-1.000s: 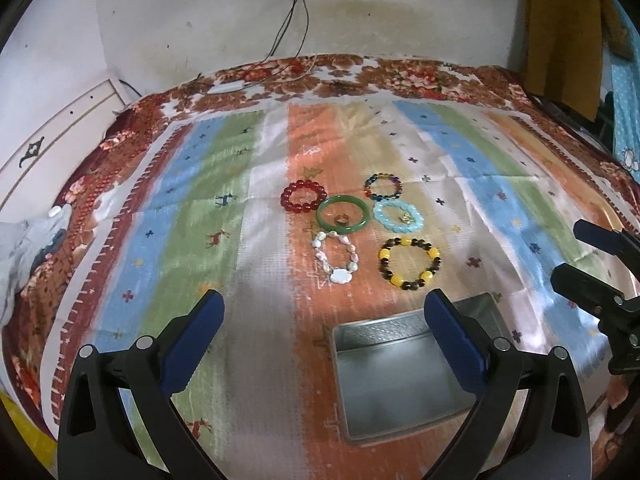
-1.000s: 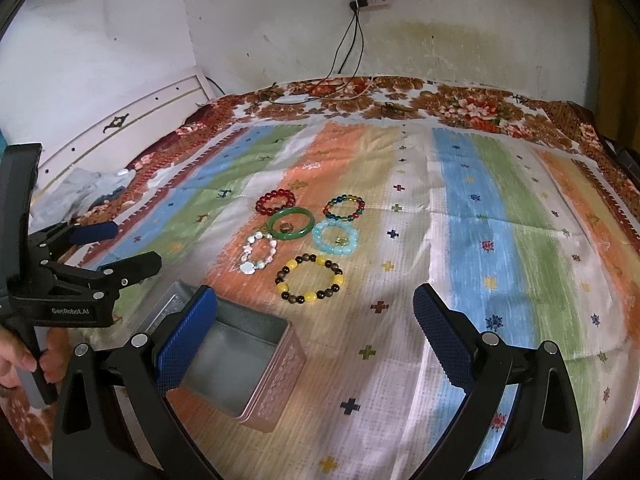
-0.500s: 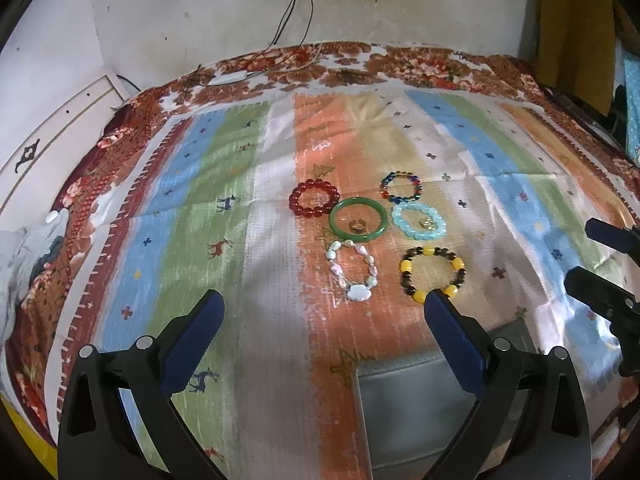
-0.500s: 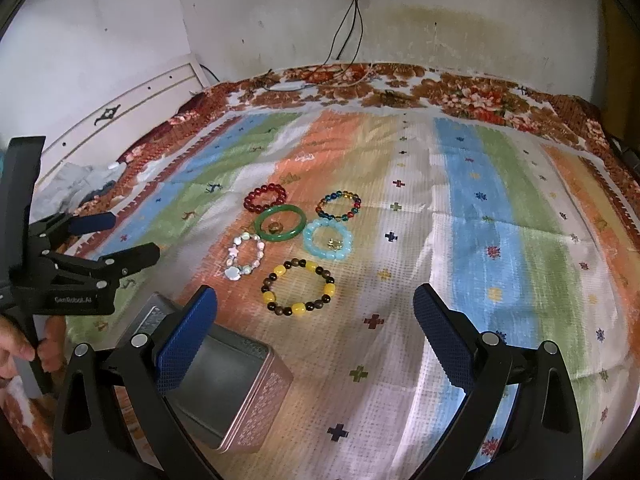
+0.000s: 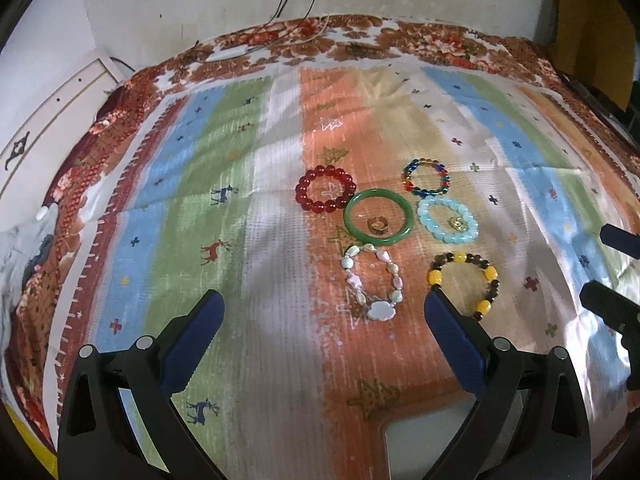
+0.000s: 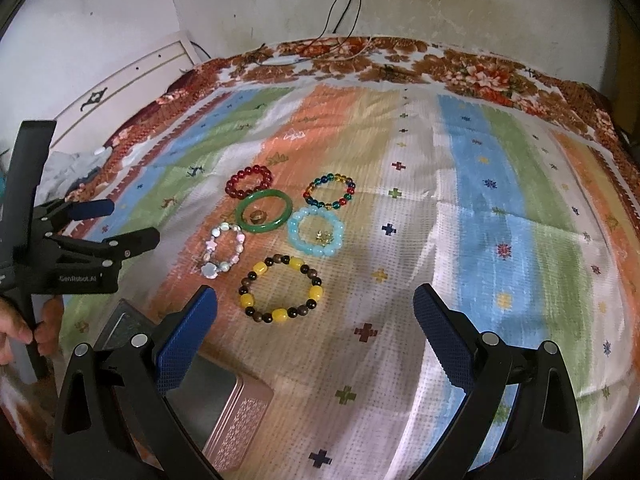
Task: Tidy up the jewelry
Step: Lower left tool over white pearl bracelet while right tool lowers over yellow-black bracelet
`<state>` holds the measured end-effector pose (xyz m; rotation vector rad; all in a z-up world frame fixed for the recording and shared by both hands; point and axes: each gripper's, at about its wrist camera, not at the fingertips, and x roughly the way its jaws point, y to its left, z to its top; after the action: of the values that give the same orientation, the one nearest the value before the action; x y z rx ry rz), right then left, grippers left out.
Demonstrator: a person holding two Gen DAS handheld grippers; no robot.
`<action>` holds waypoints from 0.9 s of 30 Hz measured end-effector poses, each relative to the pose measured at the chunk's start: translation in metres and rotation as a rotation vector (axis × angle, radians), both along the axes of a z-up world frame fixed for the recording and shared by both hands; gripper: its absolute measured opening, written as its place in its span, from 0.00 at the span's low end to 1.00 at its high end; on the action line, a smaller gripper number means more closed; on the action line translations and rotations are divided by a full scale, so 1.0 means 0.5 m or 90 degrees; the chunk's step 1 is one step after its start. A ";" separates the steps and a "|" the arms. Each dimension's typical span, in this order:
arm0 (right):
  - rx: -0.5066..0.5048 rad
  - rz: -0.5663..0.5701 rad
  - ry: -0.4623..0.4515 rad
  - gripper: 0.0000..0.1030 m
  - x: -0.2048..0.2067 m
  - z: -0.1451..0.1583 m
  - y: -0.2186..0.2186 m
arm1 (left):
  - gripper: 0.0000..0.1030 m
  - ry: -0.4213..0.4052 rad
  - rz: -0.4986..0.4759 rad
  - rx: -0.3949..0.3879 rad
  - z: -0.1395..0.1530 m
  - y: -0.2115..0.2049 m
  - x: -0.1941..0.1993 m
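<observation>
Several bracelets lie on the striped cloth: a red bead one (image 5: 325,194), a green bangle (image 5: 377,216) with a small ring (image 5: 377,225) inside, a multicolour bead one (image 5: 425,177), a pale blue one (image 5: 448,219), a white shell one (image 5: 374,282) and a yellow-and-brown one (image 5: 464,285). They also show in the right wrist view, the yellow-and-brown one (image 6: 280,294) nearest. An open metal tin (image 6: 216,396) lies at the near left. My left gripper (image 5: 324,322) is open and empty, just short of the shell bracelet. My right gripper (image 6: 314,318) is open and empty, near the yellow-and-brown bracelet.
The cloth (image 5: 192,208) covers a bed against a white wall. A cable (image 6: 344,4) hangs down the wall at the back. A white headboard (image 6: 120,88) and crumpled fabric (image 5: 16,264) lie at the left. The tin's rim (image 5: 420,424) shows at the bottom of the left wrist view.
Both grippers have moved forward toward the bracelets, which now look larger and nearer. The tin has slid toward the bottom edge of both views. Both grippers stay open.
</observation>
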<state>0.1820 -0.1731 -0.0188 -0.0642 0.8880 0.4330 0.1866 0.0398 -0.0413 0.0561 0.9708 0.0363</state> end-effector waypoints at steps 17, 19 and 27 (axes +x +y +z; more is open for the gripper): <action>-0.027 0.009 0.077 0.96 0.070 -0.059 0.028 | 0.95 0.101 0.026 -0.047 -0.076 0.028 0.092; -0.024 0.009 0.092 0.96 0.075 -0.065 0.031 | 0.95 0.112 0.026 -0.049 -0.083 0.029 0.099; -0.031 -0.003 0.131 0.96 0.104 -0.092 0.037 | 0.95 0.158 0.027 -0.052 -0.122 0.037 0.130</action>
<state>0.2339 -0.1548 -0.0648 -0.0629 1.1005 0.4192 0.2517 0.0582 -0.1023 -0.0359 1.2200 0.0301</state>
